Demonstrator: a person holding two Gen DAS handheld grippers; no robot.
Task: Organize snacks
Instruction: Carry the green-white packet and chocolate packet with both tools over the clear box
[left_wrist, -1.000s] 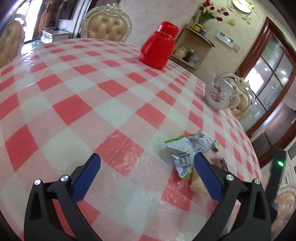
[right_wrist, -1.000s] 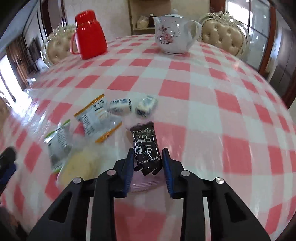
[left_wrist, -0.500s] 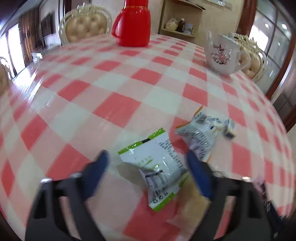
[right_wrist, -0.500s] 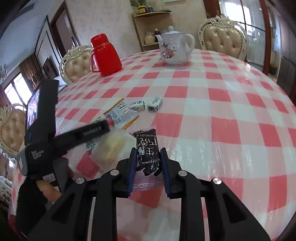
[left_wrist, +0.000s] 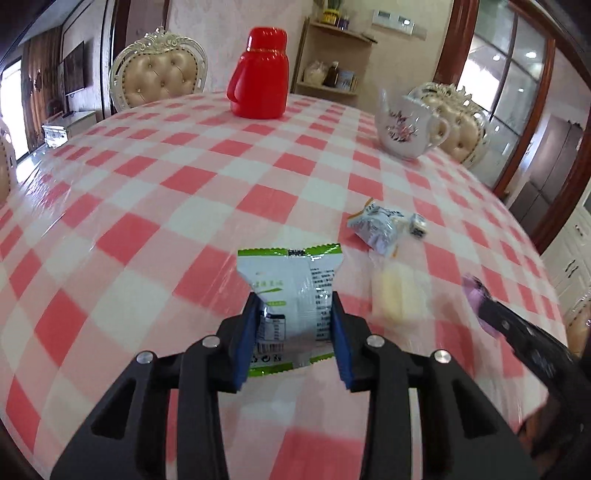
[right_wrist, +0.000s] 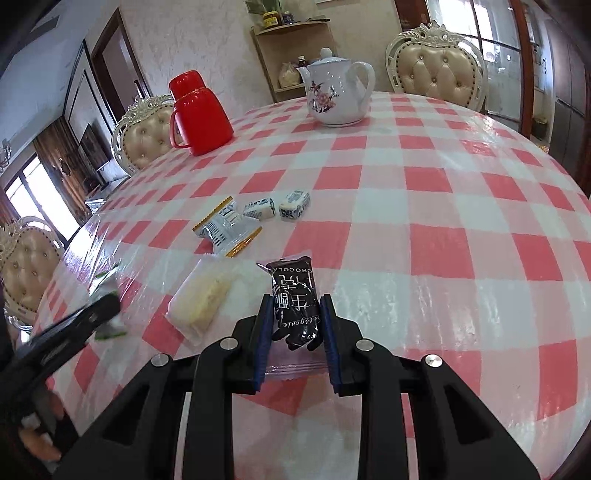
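Note:
My left gripper (left_wrist: 293, 314) is shut on a green-and-white snack packet (left_wrist: 291, 291), held just above the checked tablecloth. My right gripper (right_wrist: 295, 314) is shut on a dark chocolate bar wrapper (right_wrist: 295, 299). A clear-wrapped yellow cake (right_wrist: 201, 299) lies left of the right gripper and also shows in the left wrist view (left_wrist: 393, 295). An orange-edged white packet (right_wrist: 225, 229) and two small blue-and-white candies (right_wrist: 293, 205) lie further out. The left gripper appears blurred at the left edge of the right wrist view (right_wrist: 99, 314).
A red flask (left_wrist: 260, 88) and a white flowered teapot (left_wrist: 404, 127) stand at the far side of the round table (left_wrist: 147, 206). Padded chairs (right_wrist: 436, 68) ring the table. A shelf (left_wrist: 332, 55) stands against the wall.
My left gripper has closed on the green-and-white packet, which it straddled open before. My right gripper keeps its hold on the chocolate bar and has risen a little.

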